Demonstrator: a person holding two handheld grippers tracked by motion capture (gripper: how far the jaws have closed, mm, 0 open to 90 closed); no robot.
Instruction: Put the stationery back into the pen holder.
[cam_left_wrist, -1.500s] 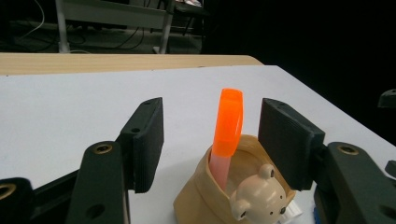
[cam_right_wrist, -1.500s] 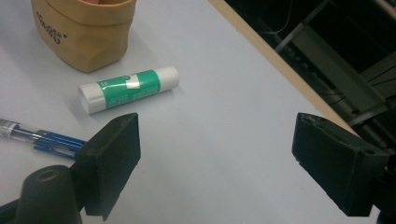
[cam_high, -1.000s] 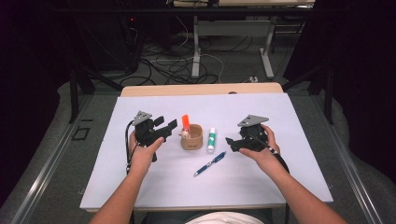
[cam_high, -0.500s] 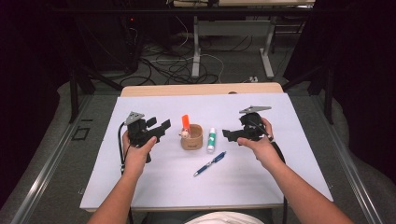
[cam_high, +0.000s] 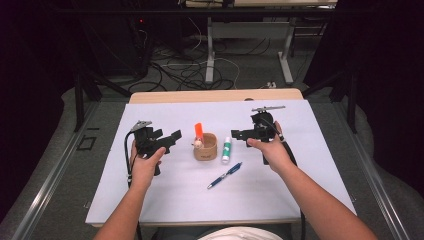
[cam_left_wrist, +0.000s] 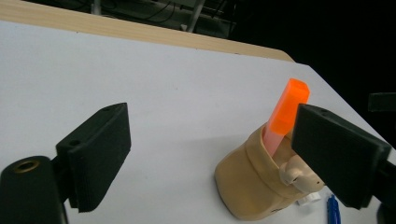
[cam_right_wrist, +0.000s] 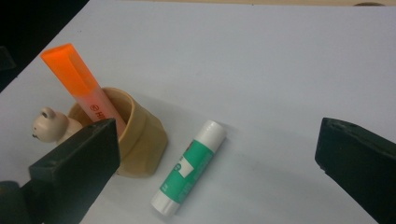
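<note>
A tan cup (cam_high: 205, 148) with a small animal figure on its rim stands mid-table and holds an upright orange highlighter (cam_high: 199, 132). Right of it lie a green-and-white glue stick (cam_high: 226, 150) and, nearer me, a blue pen (cam_high: 225, 175). My left gripper (cam_high: 172, 137) hovers left of the cup; its jaws have just been opening and are empty. In the left gripper view the cup (cam_left_wrist: 254, 186) and highlighter (cam_left_wrist: 285, 112) sit ahead by the right jaw. My right gripper (cam_high: 236, 134) is open and empty, its jaws lately widened, with the glue stick (cam_right_wrist: 189, 168) and cup (cam_right_wrist: 142, 135) ahead.
A white sheet (cam_high: 300, 180) covers the table, and a strip of bare wood (cam_high: 215, 96) shows along the far edge. Beyond it are cables and desk legs (cam_high: 210, 55) on a dark floor. A metal rail (cam_high: 45, 200) runs along the table's left side.
My right gripper has moved away from me and a little up, with its jaws wider. The left gripper's jaws have spread while that hand stayed about where it was.
</note>
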